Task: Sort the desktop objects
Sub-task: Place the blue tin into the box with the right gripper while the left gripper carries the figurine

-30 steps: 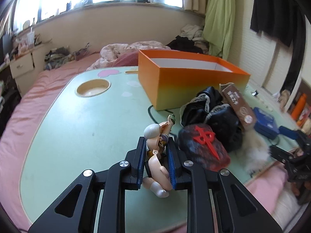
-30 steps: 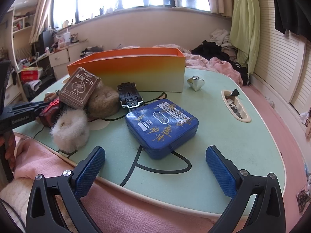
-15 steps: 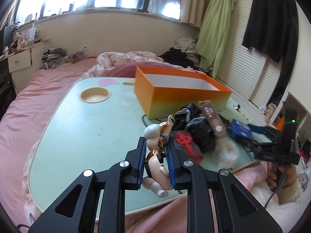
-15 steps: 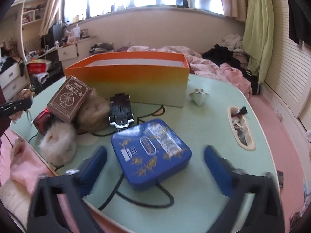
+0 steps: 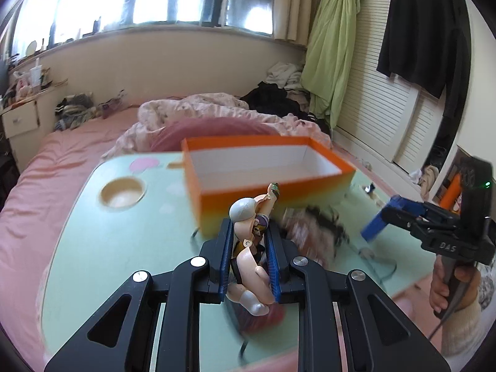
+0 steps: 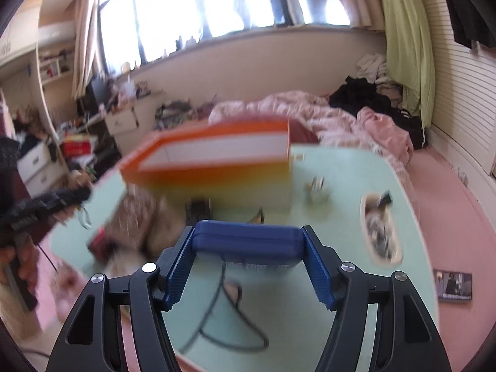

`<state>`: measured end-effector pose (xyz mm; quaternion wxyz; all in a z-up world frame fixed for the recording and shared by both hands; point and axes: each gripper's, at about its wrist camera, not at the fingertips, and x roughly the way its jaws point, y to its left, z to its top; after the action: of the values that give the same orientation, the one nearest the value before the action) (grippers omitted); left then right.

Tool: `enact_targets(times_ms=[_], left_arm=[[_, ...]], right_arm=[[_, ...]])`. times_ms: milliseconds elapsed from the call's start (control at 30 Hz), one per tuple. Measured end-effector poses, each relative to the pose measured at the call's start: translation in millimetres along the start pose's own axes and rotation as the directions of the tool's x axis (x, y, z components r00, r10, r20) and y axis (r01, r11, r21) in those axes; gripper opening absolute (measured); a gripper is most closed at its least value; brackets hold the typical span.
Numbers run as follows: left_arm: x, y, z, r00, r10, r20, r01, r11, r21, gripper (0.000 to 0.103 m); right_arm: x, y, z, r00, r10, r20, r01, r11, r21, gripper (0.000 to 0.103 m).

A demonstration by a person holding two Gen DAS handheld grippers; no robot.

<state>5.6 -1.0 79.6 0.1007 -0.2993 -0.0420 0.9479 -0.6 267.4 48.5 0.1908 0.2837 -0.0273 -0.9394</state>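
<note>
My left gripper (image 5: 248, 235) is shut on a small toy figure (image 5: 251, 248) with a white head and holds it above the green table (image 5: 93, 248), just in front of the open orange box (image 5: 266, 170). My right gripper (image 6: 248, 257) is shut on the blue tin (image 6: 248, 241) and holds it lifted above the table (image 6: 334, 294), facing the orange box (image 6: 214, 158). The right gripper with the blue tin (image 5: 376, 226) also shows at the right of the left wrist view.
A blurred pile with a furry thing (image 5: 313, 229), a brown card box (image 6: 130, 217) and a red item (image 6: 97, 241) lies in front of the box. A black cable (image 6: 217, 310) runs over the table. A tray slot (image 6: 378, 226) and a cup recess (image 5: 122, 192) are set in the table. A pink bed surrounds it.
My right gripper has closed on the blue tin and lifted it off the table. My left gripper has risen with the toy figure and moved toward the orange box.
</note>
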Motion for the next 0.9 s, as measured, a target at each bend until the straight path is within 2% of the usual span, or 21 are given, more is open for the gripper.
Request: enact_targets(times_ms=[133,267,333,400,433,467,500,600,667,700,800,900], left_arm=[[33,-8,36,1.000,-0.012,-0.009,0.012,0.999,-0.034,0.022],[65,-3,48,0.999,0.003,-0.050,-0.006,0.997,-0.072,0.022],[78,7,45,0.996,0.003,-0.085,-0.013,0.993,-0.114,0.028],[78,13,40,0.996,-0.001,-0.088,-0.012,0.990,-0.143,0.041],[72,18,35,0.998,-0.003,-0.067,-0.007,0.987,-0.160,0.046],[65,20,32,0.999,-0.008,-0.046,0.001,0.986,-0.166,0.057],[58,22,30,0.999,-0.020,-0.024,0.016,0.985,-0.171,0.061],[28,31,21,0.998,-0.037,0.053,0.047,0.977,-0.209,0.071],[16,34,18,0.997,-0.024,0.079,0.041,0.974,-0.224,0.072],[12,34,14,0.996,-0.023,0.084,0.042,0.973,-0.226,0.072],[10,31,6,0.998,-0.028,0.048,0.038,0.977,-0.212,0.072],[24,17,-3,0.997,-0.002,-0.077,-0.008,0.992,-0.125,0.072]], right_arm=[[18,4,40,1.000,0.022,0.012,-0.023,0.999,0.038,0.067],[46,10,73,0.999,0.029,0.018,-0.031,0.997,0.071,0.067],[61,10,84,0.999,0.044,0.018,-0.046,0.995,0.092,0.067],[71,7,90,0.998,0.062,0.020,-0.064,0.991,0.117,0.067],[73,4,91,0.998,0.063,0.015,-0.064,0.989,0.131,0.067],[74,2,91,0.998,0.062,0.009,-0.063,0.987,0.148,0.067],[72,0,88,0.998,0.062,0.008,-0.063,0.985,0.161,0.069],[57,3,75,0.999,0.029,0.033,-0.033,0.992,0.125,0.077],[49,8,63,0.999,-0.032,0.029,0.030,0.996,0.081,0.079],[47,9,58,0.999,-0.037,0.024,0.036,0.997,0.070,0.079],[46,14,40,1.000,-0.023,-0.011,0.024,0.998,0.059,0.079],[48,24,27,0.999,-0.038,-0.038,0.039,0.999,0.020,0.079]])
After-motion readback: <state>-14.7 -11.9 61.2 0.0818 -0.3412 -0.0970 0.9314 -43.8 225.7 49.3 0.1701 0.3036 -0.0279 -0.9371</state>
